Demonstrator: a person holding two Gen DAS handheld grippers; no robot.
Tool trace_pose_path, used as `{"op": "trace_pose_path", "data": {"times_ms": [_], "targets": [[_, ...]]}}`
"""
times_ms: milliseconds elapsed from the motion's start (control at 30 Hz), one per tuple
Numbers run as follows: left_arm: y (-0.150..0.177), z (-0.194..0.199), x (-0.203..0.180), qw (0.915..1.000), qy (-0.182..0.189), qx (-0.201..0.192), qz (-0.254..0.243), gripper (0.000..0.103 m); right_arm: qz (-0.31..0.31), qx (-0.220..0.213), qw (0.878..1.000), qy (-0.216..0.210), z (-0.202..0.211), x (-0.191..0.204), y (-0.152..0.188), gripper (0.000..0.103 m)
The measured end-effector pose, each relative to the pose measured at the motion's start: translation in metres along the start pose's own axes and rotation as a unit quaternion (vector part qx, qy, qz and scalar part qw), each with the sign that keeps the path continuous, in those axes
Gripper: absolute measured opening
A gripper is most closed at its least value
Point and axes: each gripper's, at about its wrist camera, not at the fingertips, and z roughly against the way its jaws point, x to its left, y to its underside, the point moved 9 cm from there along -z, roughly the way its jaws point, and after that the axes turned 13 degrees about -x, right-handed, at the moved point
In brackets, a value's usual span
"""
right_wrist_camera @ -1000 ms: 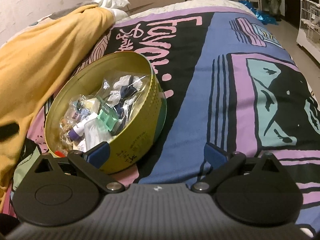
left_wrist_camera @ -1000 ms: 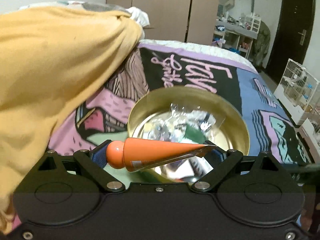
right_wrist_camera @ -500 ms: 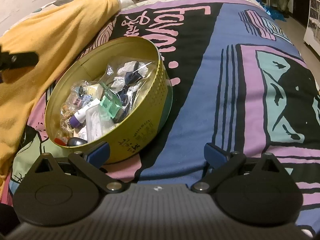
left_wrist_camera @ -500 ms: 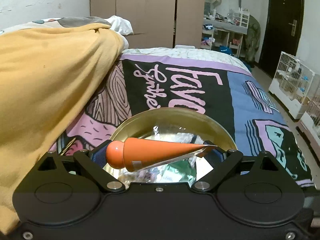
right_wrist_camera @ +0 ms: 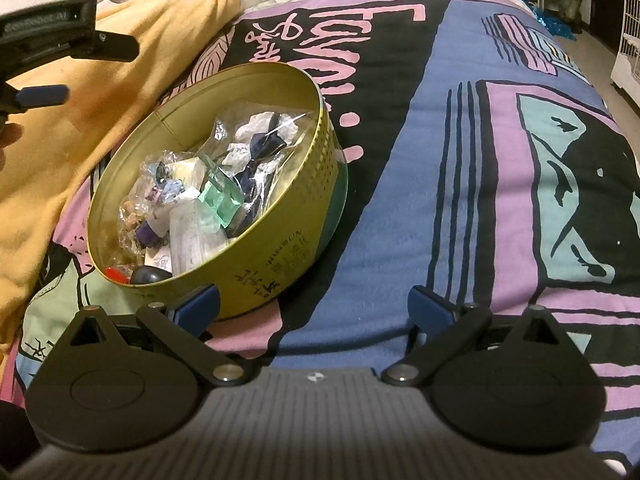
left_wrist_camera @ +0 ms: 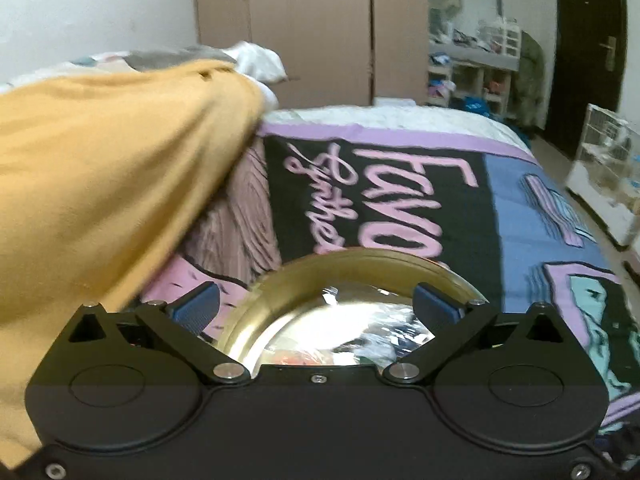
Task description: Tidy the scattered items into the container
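Left gripper jaws opening, empty, over tin

Two wrist cameras over one bed, both looking down at the same tin

The left wrist view looks along its own fingers, tilted moderately down, so close above the round yellow tin that only the far rim arc shows at 6 o'clock; the wardrobe stands at 12 and the yellow blanket at 9. The right wrist view sits further back and tilts more steeply, taking in the whole round yellow tin at 10 o'clock, with the left gripper entering at its 9–10 o'clock edge. Both views share the tin, the blanket and the printed bedspread.
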Motion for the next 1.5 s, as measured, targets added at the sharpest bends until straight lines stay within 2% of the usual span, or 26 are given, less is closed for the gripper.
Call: {"op": "trace_pose_path", "data": {"times_ms": [100,233,400,633,767,1100,1500], "targets": [[0.008,0.007,0.009,1.0,-0.001,-0.003,0.005,0.103,0.0,0.0,1.0,0.001,0.0,0.0,0.0,0.103],[0.028,0.015,0.019,0.9999,-0.003,0.015,0.005,0.103,0.006,0.002,1.0,0.001,-0.001,0.002,0.0,0.103],[0.058,0.031,0.024,0.9984,0.016,0.046,0.028,0.103,0.01,0.005,1.0,0.004,-0.001,0.002,0.002,0.103],[0.099,0.056,0.027,0.9972,0.03,0.068,0.014,0.103,0.015,0.015,1.0,0.014,-0.004,0.001,0.007,0.103],[0.119,0.067,0.033,0.996,0.034,0.08,0.022,0.102,0.026,0.022,0.999,0.018,-0.007,0.003,0.01,0.103],[0.171,0.08,0.054,0.9905,0.011,0.121,0.064,0.102,0.039,0.035,0.998,0.027,-0.01,0.003,0.016,0.103],[0.197,0.072,0.068,0.9876,-0.019,0.131,0.084,0.103,0.025,0.045,0.998,0.023,-0.012,0.003,0.02,0.103]]}}
